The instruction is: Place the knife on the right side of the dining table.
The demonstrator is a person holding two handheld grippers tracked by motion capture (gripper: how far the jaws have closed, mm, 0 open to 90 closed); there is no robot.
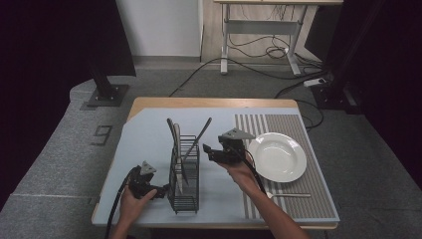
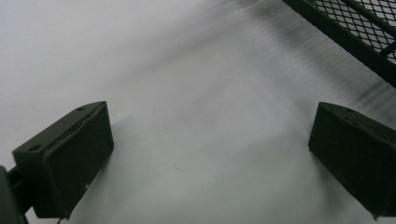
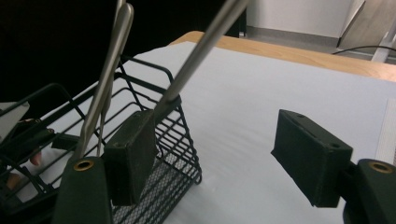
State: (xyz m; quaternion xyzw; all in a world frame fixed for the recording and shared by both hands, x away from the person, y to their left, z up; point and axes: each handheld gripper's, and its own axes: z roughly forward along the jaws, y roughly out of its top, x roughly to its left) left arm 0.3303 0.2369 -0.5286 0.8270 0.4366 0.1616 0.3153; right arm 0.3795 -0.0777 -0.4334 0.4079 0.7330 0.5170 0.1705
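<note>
A black wire cutlery basket [image 1: 185,188] stands mid-table on the pale blue mat [image 1: 144,144]. Several metal utensils stand in it; one handle [image 1: 201,133] leans right, and two others [image 1: 175,142] stand close together. My right gripper [image 1: 206,149] is open just right of the basket's top. In the right gripper view [image 3: 215,135] its left jaw sits against the basket rim [image 3: 159,70] beside the leaning handle [image 3: 201,51]. My left gripper [image 1: 161,191] is open low at the basket's left, and its view [image 2: 212,126] has bare mat between the jaws and the basket base [image 2: 355,28] at top right.
A white plate [image 1: 277,157] rests on the striped placemat [image 1: 298,124] at the right. One metal utensil [image 1: 291,195] lies flat on that placemat near the front edge. Beyond the table are a desk frame, cables and dark stands on the floor.
</note>
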